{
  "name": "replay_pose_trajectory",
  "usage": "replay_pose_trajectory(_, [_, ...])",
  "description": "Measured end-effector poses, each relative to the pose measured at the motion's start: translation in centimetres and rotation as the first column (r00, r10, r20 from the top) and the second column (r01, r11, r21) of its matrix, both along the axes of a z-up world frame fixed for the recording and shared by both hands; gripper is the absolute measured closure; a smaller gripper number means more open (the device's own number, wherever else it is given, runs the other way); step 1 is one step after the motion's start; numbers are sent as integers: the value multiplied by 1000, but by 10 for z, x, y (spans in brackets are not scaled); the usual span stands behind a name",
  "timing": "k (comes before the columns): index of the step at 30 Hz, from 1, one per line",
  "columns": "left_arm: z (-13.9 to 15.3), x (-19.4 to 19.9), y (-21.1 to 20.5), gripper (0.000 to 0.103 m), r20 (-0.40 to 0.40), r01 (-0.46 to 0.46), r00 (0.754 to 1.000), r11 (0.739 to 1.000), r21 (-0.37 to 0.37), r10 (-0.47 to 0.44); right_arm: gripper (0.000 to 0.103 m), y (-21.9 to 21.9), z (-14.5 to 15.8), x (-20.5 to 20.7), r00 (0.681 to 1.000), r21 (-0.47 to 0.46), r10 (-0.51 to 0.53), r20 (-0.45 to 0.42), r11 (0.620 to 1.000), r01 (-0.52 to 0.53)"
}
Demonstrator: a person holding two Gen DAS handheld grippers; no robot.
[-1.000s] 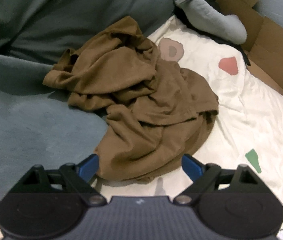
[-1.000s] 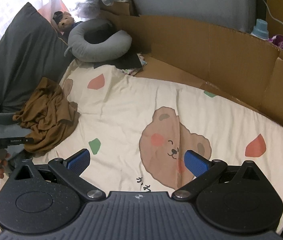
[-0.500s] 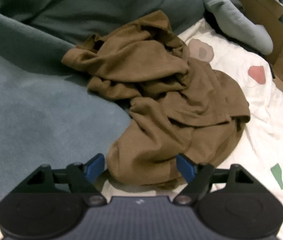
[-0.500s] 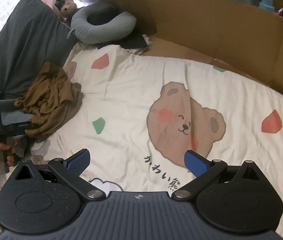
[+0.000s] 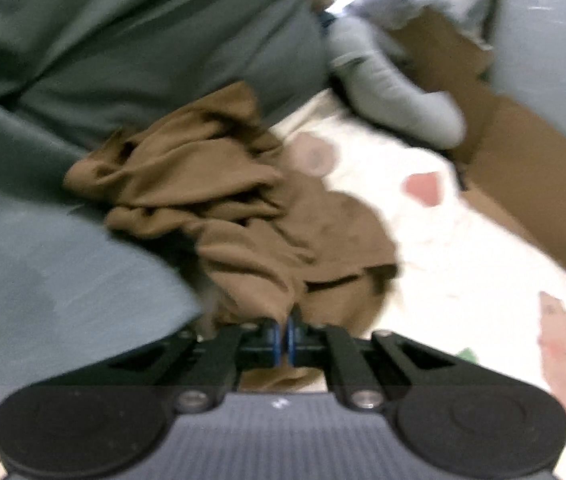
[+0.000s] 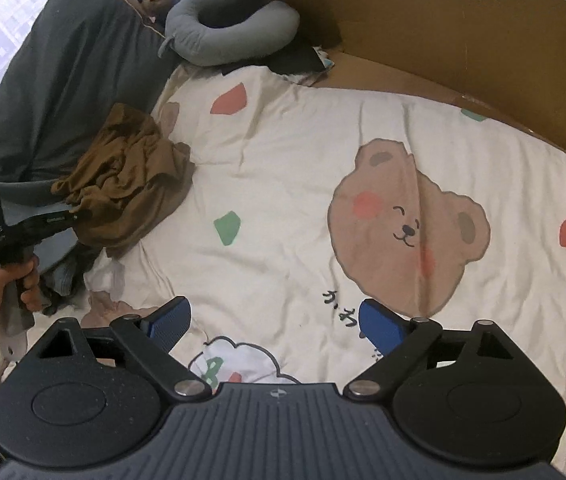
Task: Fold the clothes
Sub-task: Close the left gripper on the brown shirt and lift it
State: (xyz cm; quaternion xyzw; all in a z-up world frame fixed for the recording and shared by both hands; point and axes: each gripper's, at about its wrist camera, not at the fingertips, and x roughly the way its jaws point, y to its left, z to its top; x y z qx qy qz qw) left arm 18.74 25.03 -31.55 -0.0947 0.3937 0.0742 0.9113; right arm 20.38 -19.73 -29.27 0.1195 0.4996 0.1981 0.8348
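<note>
My left gripper (image 5: 282, 338) is clamped on the near hem of the brown garment (image 5: 219, 196), which lies crumpled at twelve o'clock against the grey pillow (image 5: 131, 44). My right gripper (image 6: 275, 320) is wide, its jaws closing on nothing, over the bear-print sheet (image 6: 283, 152): bare from eleven to two. Beyond, a cardboard wall (image 6: 463, 28) bounds it.

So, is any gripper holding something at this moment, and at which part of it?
The left gripper is shut on the brown garment, pinching its near edge. The right gripper holds nothing; its jaws are closing slightly over the bare bear-print sheet.
</note>
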Motion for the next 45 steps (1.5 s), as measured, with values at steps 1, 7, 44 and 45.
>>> replay_pose_trajectory(1, [4,-1,-7,100,10,14,1000,1000,-10,-14,9,0,0,1,1000,1,-2,-4,1000,2])
replay_pose_trajectory(7, [20,-6,-47,100,43,110,993,992,-61,-108,9,-3,1,0,1000,16,-18,7,1000,18])
replay_pose_trajectory(44, [20,-10,-248,86,74,648,749,706,-284,-658,9,-49,-1,10,972,100,-233,-27,967,234])
replay_pose_trajectory(45, [20,-11,-243,81,74,642,754,709,-292,-652,9,-51,-3,10,971,99,-238,-30,966,240])
